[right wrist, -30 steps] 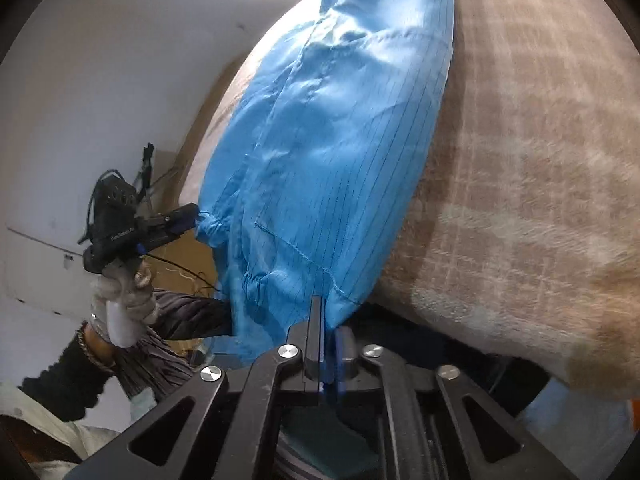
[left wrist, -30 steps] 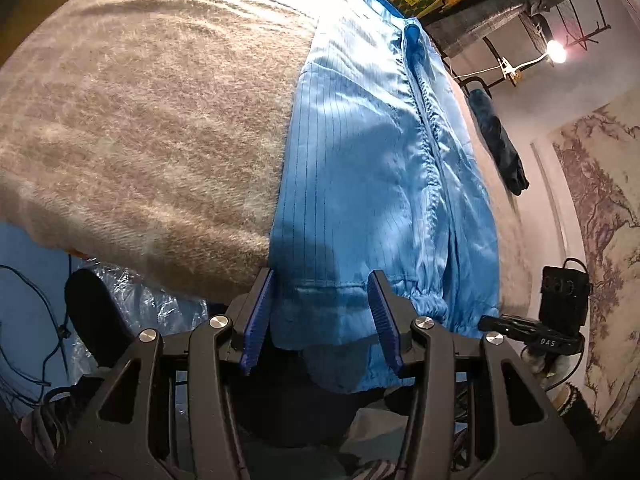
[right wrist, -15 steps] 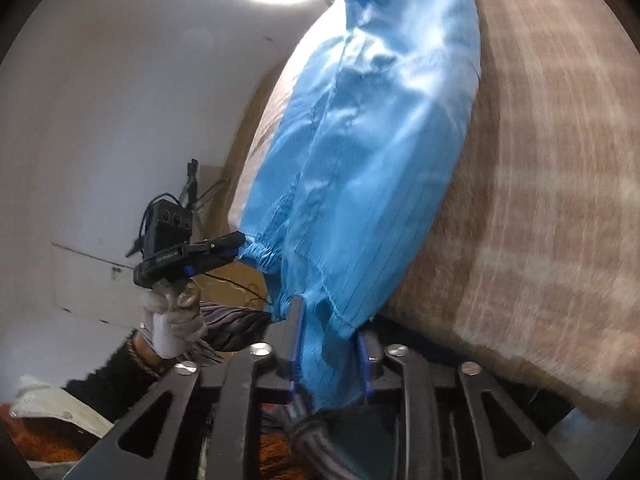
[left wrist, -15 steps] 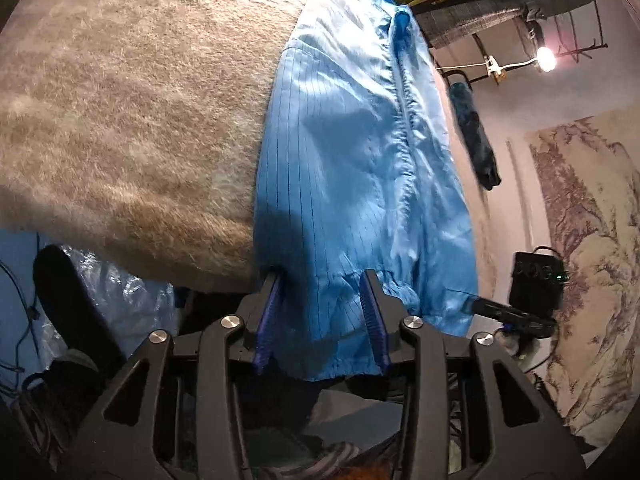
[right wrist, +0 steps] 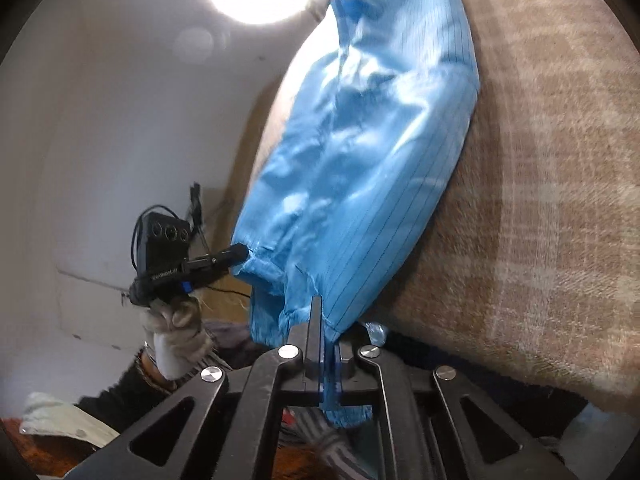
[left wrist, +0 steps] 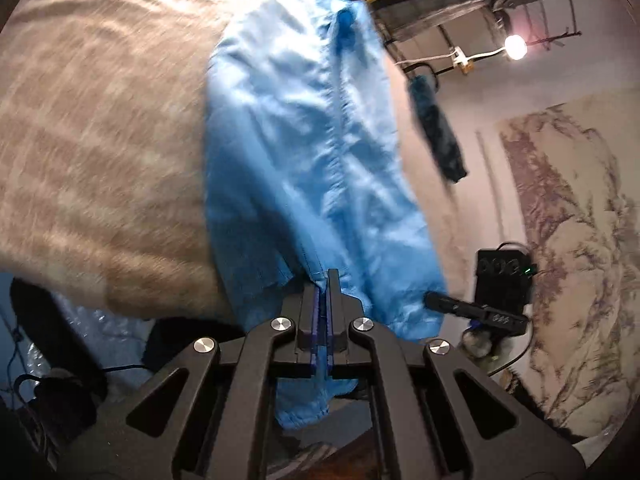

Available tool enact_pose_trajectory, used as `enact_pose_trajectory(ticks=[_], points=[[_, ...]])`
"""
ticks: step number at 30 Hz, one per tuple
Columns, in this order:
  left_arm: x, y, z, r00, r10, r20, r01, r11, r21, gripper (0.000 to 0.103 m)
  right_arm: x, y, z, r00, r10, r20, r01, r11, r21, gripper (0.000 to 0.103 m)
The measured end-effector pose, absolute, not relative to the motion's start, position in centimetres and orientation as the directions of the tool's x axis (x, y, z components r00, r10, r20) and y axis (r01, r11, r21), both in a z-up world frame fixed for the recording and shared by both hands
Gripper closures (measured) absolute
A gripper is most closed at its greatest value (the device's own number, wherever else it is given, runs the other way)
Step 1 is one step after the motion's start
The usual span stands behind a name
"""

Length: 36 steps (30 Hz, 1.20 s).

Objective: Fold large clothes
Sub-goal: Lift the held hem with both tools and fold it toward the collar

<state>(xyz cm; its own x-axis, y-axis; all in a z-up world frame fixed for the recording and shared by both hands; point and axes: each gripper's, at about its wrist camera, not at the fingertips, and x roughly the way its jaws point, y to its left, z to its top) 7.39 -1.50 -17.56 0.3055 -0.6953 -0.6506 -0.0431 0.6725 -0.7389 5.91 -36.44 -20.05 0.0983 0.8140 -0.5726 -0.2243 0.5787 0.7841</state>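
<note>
A shiny blue pinstriped garment (left wrist: 304, 152) lies lengthwise on a beige plaid blanket (left wrist: 100, 128), its near hem hanging over the edge. My left gripper (left wrist: 323, 280) is shut on the garment's hem. My right gripper (right wrist: 325, 312) is shut on the hem too, at the other near corner of the garment (right wrist: 360, 152). Each gripper shows in the other's view: the right one (left wrist: 472, 308) at the hem's right end, the left one (right wrist: 208, 262) at the hem's left end, held by a gloved hand (right wrist: 176, 332).
The blanket (right wrist: 560, 160) fills the right side of the right wrist view. A dark cloth (left wrist: 436, 136) hangs off the far side. A lamp (left wrist: 515, 46) and rack stand at the back right. Clear plastic and cables (left wrist: 60, 320) lie below the blanket's near edge.
My left gripper was open around the hem and has shut on it. My right gripper opened briefly and has shut again on the hem. The near hem has lifted slightly.
</note>
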Motion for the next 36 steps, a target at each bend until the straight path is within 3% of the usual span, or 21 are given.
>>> enact_pose_trajectory(ticks=[11, 18, 30, 32, 33, 34, 36], points=[[13.7, -0.7, -14.0, 0.393, -0.722, -0.569, -0.060, 0.598, -0.799, 0.103, 9.2, -37.1, -16.7, 0.239, 0.837, -0.492, -0.191, 0.537, 0.822, 0.103], [20.3, -0.3, -14.0, 0.437, -0.657, -0.615, -0.080, 0.652, -0.754, 0.103, 15.8, -36.7, -15.8, 0.334, 0.783, -0.525, -0.142, 0.593, 0.793, 0.103], [27.7, 0.9, -19.5, 0.446, -0.587, -0.675, -0.225, 0.657, -0.720, 0.103, 25.0, -36.7, -20.8, 0.340, 0.744, -0.575, 0.034, 0.602, 0.798, 0.102], [28.3, 0.8, -19.6, 0.445, -0.596, -0.668, -0.214, 0.654, -0.726, 0.103, 25.5, -36.7, -20.9, 0.334, 0.753, -0.567, 0.038, 0.590, 0.806, 0.096], [28.7, 0.8, -19.4, 0.449, -0.588, -0.672, -0.209, 0.662, -0.719, 0.103, 25.9, -36.7, -21.1, 0.323, 0.762, -0.562, 0.046, 0.581, 0.813, 0.084], [28.9, 0.8, -19.1, 0.455, -0.575, -0.680, -0.210, 0.673, -0.709, 0.103, 26.2, -36.7, -21.2, 0.315, 0.770, -0.555, 0.052, 0.570, 0.820, 0.066], [29.1, 1.1, -18.6, 0.465, -0.569, -0.678, -0.202, 0.678, -0.707, 0.093, 26.5, -36.9, -21.0, 0.323, 0.766, -0.556, 0.059, 0.570, 0.820, 0.051]])
